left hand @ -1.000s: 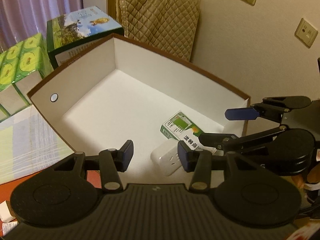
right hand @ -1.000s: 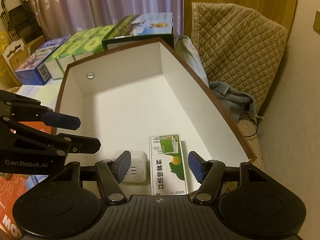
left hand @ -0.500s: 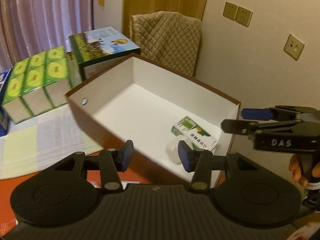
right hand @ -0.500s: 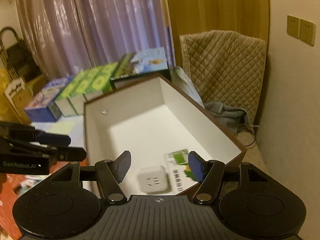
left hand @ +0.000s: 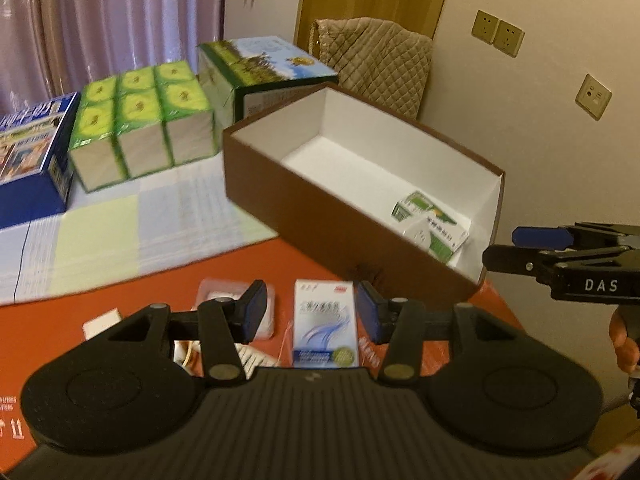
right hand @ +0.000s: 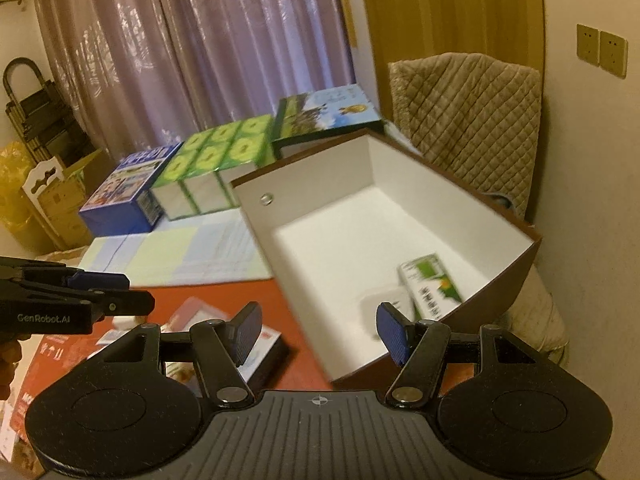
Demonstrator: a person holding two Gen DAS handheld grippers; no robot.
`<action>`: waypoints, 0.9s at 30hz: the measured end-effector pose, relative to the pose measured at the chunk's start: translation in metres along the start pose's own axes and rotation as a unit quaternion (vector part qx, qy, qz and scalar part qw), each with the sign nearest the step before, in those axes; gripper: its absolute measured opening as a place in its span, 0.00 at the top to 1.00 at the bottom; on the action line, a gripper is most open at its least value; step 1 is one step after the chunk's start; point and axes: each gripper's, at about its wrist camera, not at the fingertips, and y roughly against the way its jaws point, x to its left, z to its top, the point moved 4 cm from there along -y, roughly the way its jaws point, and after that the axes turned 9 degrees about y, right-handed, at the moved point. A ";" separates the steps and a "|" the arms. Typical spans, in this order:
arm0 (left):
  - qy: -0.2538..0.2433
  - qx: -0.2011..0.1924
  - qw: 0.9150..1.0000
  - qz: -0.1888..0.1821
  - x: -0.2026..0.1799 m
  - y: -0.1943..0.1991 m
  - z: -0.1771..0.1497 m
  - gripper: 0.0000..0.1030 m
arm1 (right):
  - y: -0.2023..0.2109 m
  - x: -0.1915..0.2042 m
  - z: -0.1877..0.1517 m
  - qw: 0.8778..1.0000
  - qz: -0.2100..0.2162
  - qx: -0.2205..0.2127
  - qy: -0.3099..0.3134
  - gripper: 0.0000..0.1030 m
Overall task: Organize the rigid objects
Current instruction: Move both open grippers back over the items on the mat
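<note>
Box [left hand: 320,216], brown, white inside, sits on red table [left hand: 248,268], holding green carton [right hand: 434,286] and blurred white plug [right hand: 384,300]. Left gripper [left hand: 310,312] and right gripper [right hand: 320,330] half open, empty. Blue-white packet [left hand: 325,322] lies on table below left jaws.

Pale mauve curtains [right hand: 192,52] hang in folds across the back of the room, lit warm and dim. Beside them stands a wooden door [right hand: 444,8], and a cream wall [left hand: 540,128] carries brass-coloured socket plates [left hand: 498,33]. A chair draped in a quilted beige cover [right hand: 472,108] sits against that wall. A folded step ladder [right hand: 24,100] leans at the far left.
</note>
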 end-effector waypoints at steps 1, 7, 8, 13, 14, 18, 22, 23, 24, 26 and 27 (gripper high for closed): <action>0.001 0.003 1.000 0.000 0.006 0.002 -0.003 0.57 | -0.001 0.006 -0.003 1.000 0.002 0.004 -0.001 0.41; 0.010 0.013 1.000 0.010 0.038 0.015 -0.023 0.57 | -0.011 0.037 -0.021 0.999 0.020 0.032 -0.009 0.41; 0.012 0.014 1.000 0.012 0.043 0.016 -0.025 0.57 | -0.014 0.042 -0.025 0.999 0.022 0.038 -0.009 0.41; 0.027 0.016 0.999 0.026 0.070 0.026 -0.037 0.57 | -0.028 0.064 -0.039 0.998 0.031 0.059 -0.023 0.41; 0.030 0.017 0.999 0.029 0.075 0.028 -0.039 0.57 | -0.030 0.067 -0.042 0.997 0.031 0.062 -0.023 0.41; 0.045 0.019 0.998 0.045 0.098 0.035 -0.050 0.57 | -0.040 0.081 -0.052 0.996 0.038 0.077 -0.025 0.41; 0.058 0.019 0.996 0.062 0.119 0.043 -0.060 0.57 | -0.049 0.094 -0.060 0.995 0.040 0.091 -0.021 0.41; 0.061 0.019 0.996 0.066 0.124 0.045 -0.062 0.57 | -0.051 0.097 -0.061 0.995 0.041 0.094 -0.020 0.41; 0.065 0.018 0.995 0.071 0.130 0.047 -0.065 0.57 | -0.053 0.100 -0.062 0.994 0.041 0.097 -0.018 0.41; 0.073 0.017 0.994 0.080 0.140 0.051 -0.069 0.57 | -0.059 0.105 -0.064 0.994 0.041 0.103 -0.015 0.41; 0.077 0.017 0.993 0.084 0.146 0.053 -0.072 0.57 | -0.062 0.107 -0.066 0.993 0.040 0.107 -0.012 0.41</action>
